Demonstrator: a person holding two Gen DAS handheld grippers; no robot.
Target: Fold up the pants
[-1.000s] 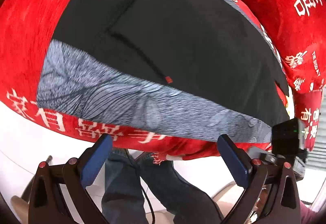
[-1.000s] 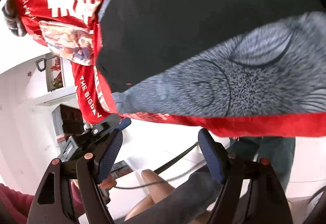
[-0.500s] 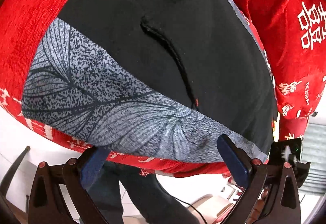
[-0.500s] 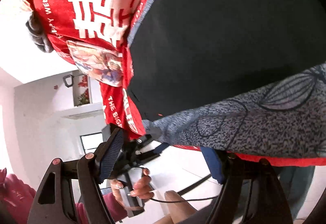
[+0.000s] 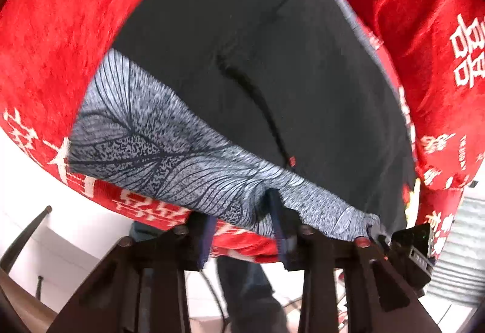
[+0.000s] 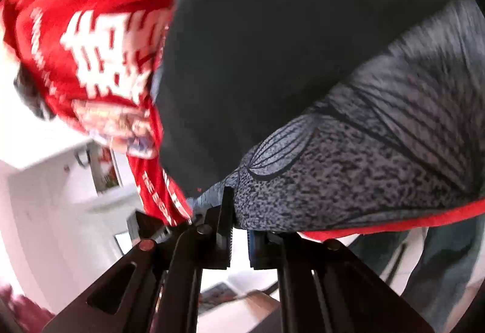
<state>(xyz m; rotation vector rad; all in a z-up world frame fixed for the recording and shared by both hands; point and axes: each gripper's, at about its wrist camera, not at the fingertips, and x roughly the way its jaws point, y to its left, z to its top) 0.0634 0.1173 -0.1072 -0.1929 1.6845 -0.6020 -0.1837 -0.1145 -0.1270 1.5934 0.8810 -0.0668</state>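
Observation:
Black pants (image 5: 272, 66) with a grey leaf-patterned band (image 5: 157, 151) lie spread on a red cloth. My left gripper (image 5: 242, 230) sits at the near edge of that band. Its jaws are closing, and the band puckers where the pads pinch it together with a bit of the red cloth's edge. In the right wrist view the pants (image 6: 288, 45) fill the upper frame. My right gripper (image 6: 239, 230) is at the band's left corner (image 6: 230, 196); its jaws are closing, nearly together, with the corner of the band squeezed between the pads.
The red cloth (image 5: 54, 38) with white characters drapes over the table edge just in front of both grippers. A person's legs in blue jeans (image 5: 242, 278) stand below it. A dark chair back (image 5: 24, 236) is at the lower left. A framed picture (image 6: 104, 172) stands beyond.
Both grippers stood wide open before the band's edge; now both have closed onto it. The right gripper slid to the band's left corner. The band bunches at each grip.

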